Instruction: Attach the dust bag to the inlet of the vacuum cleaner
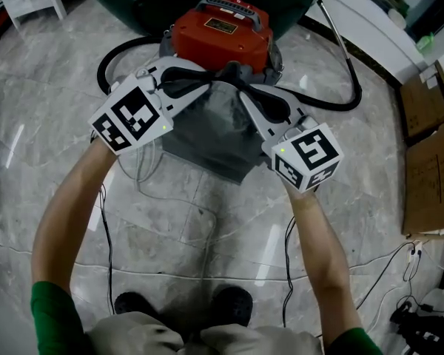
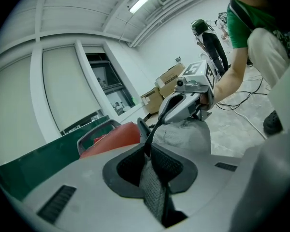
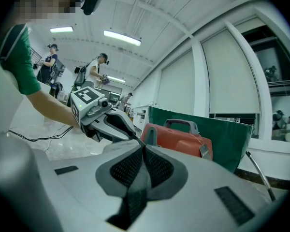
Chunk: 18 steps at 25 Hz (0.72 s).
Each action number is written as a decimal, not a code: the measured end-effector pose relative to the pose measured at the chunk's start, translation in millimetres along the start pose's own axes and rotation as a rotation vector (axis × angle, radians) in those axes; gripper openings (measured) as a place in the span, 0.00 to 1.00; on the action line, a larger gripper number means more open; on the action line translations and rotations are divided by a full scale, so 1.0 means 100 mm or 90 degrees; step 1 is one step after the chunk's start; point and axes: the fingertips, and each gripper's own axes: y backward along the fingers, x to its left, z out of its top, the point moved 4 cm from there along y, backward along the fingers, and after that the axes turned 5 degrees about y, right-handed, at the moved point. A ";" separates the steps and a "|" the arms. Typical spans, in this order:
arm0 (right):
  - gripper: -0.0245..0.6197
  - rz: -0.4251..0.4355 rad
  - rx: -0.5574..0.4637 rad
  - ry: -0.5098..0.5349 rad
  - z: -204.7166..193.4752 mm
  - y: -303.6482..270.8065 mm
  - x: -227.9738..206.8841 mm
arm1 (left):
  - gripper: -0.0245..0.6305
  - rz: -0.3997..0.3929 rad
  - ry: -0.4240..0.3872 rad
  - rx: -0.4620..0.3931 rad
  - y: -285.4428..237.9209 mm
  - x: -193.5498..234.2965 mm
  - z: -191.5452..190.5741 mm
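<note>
I have the grey fabric dust bag (image 1: 207,135) hanging between both tools just near of the red canister vacuum cleaner (image 1: 220,39). Its top edge is up against the machine's near face and its body droops toward the marble floor (image 1: 207,220). My left tool (image 1: 211,76) is clamped on a fold of the bag's cloth at its upper edge. My right tool (image 1: 242,85) is pinched on the cloth just beside it, with the two tips almost meeting. The inlet itself is hidden behind the tools, so I judge my main risk is pushing blind: the bag's mouth could land off-centre, or go on crooked and seat on one side only. With both grips on soft cloth, the fabric may slide through or bunch up rather than pass on the push. The canister could also, I think, scoot away toward the looped black hose (image 1: 333,102).
</note>
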 end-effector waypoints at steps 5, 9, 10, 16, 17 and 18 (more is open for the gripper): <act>0.08 0.017 0.002 -0.015 -0.03 -0.05 -0.06 | 0.10 0.007 0.040 -0.008 -0.05 0.05 -0.06; 0.08 0.001 -0.015 -0.044 -0.08 -0.04 -0.08 | 0.10 0.008 0.050 0.018 -0.09 0.04 -0.06; 0.08 -0.004 -0.013 -0.041 -0.07 -0.04 -0.07 | 0.10 0.009 0.054 0.020 -0.08 0.04 -0.06; 0.08 -0.031 -0.004 -0.014 -0.05 0.01 -0.02 | 0.10 0.034 0.054 0.021 -0.05 -0.01 -0.04; 0.08 -0.037 -0.008 -0.014 -0.04 0.03 -0.02 | 0.10 0.034 0.058 0.019 -0.04 -0.01 -0.04; 0.08 -0.045 -0.013 -0.015 -0.02 0.05 -0.02 | 0.10 0.035 0.061 0.020 -0.03 -0.02 -0.03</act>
